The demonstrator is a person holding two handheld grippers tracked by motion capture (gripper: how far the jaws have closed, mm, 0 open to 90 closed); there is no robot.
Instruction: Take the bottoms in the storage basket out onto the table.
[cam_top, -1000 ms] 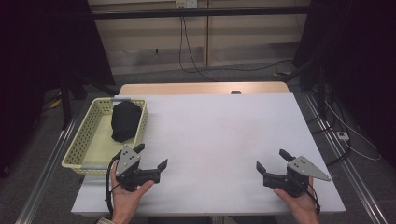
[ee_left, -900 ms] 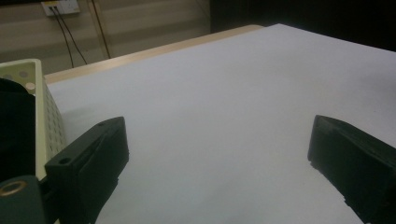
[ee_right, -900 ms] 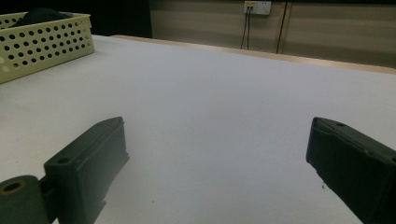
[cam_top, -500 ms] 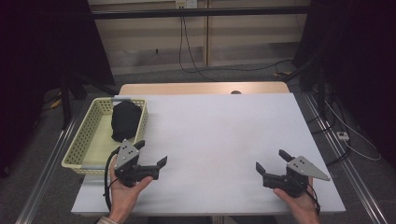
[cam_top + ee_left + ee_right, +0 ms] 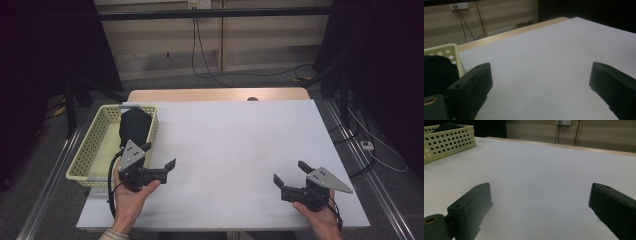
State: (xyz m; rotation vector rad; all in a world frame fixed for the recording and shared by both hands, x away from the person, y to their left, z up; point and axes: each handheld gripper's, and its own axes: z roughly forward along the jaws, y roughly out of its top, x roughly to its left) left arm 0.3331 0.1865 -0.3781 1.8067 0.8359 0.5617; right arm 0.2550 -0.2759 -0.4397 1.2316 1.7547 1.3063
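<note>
Black bundle [image 5: 134, 127] sits in the yellow basket [image 5: 95, 150] at about 10 o'clock on the counter [image 5: 240, 150] — looks soft and light, probably cloth, so pinch a top fold. Left tongs [image 5: 160, 159] and right tongs [image 5: 290, 172] both spread, empty.

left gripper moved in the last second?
Yes. The left gripper has crept up and away from the person, along the yellow basket; it now overlaps the basket's near corner.
</note>
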